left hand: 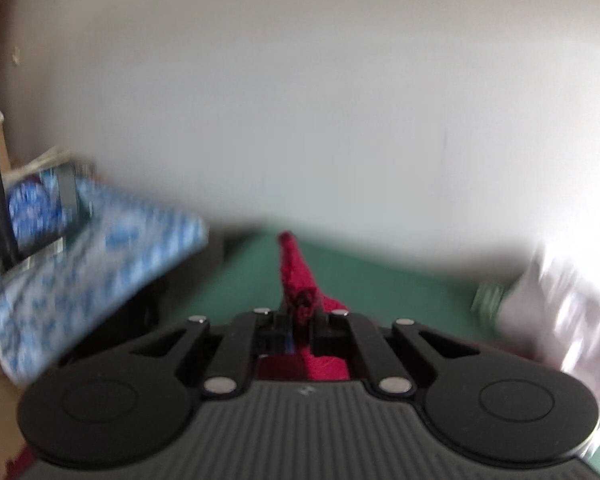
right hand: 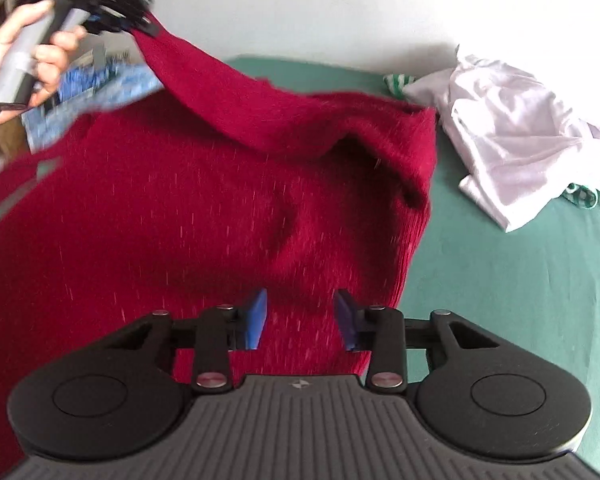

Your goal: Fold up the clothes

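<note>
Soft daylight, fairly bright; left wrist view is heavily motion-blurred, w/ the blue patterned cloth (left hand: 95,248) left of the left claw (left hand: 300,320) and the white fabric (left hand: 560,304) to its right smeared and washed out. Right wrist view is sharper, mild blur on the red sweater (right hand: 203,200) ahead of the right claw (right hand: 301,320), fisheye bending at edges, dark vignette in corners.

The sweater (right hand: 187,208) is spread over the table (right hand: 500,280), filling its left and middle part. One corner of the sweater is lifted up and to the left of it, clamped in the left gripper (right hand: 139,26). To the right of the sweater, at the table's far right, a crumpled garment (right hand: 516,128) is laid. The right gripper (right hand: 300,320) is held over the sweater's near edge, its jaws apart. A patterned cloth (right hand: 91,88) is seen beyond the sweater's left side.
</note>
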A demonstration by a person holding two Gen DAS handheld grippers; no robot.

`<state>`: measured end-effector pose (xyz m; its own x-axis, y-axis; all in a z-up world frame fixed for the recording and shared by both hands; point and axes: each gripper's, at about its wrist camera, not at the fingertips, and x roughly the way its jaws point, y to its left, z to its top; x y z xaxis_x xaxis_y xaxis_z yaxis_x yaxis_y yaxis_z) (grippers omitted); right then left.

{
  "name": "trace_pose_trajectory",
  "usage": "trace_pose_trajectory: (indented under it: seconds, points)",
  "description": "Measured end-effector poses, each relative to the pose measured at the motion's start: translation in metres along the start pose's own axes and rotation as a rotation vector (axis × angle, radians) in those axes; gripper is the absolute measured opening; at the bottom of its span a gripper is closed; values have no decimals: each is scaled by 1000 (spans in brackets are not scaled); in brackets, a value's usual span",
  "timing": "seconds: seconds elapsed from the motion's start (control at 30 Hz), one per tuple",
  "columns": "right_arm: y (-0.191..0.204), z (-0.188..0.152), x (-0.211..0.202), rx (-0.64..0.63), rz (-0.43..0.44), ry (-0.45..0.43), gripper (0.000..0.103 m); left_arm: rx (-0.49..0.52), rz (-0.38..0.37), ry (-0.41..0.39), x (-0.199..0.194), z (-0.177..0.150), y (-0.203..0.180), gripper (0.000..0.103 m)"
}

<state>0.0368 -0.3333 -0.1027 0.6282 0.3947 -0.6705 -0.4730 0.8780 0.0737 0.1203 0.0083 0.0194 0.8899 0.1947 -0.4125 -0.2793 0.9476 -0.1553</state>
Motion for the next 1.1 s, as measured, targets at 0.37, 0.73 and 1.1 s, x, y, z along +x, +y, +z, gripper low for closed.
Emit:
trace_pose_trajectory:
  seconds: [0.37,0.73,1.1]
  points:
    - [-80,86,38,315,5,-160,43,108,54,166,3,-43,16,0]
    - [-38,120,155,-137,-148,-12,11,97,158,238,-13,-94,43,1]
    - [-97,100,108,385,-70,-121,19,16,192,310,10,-108,74,1]
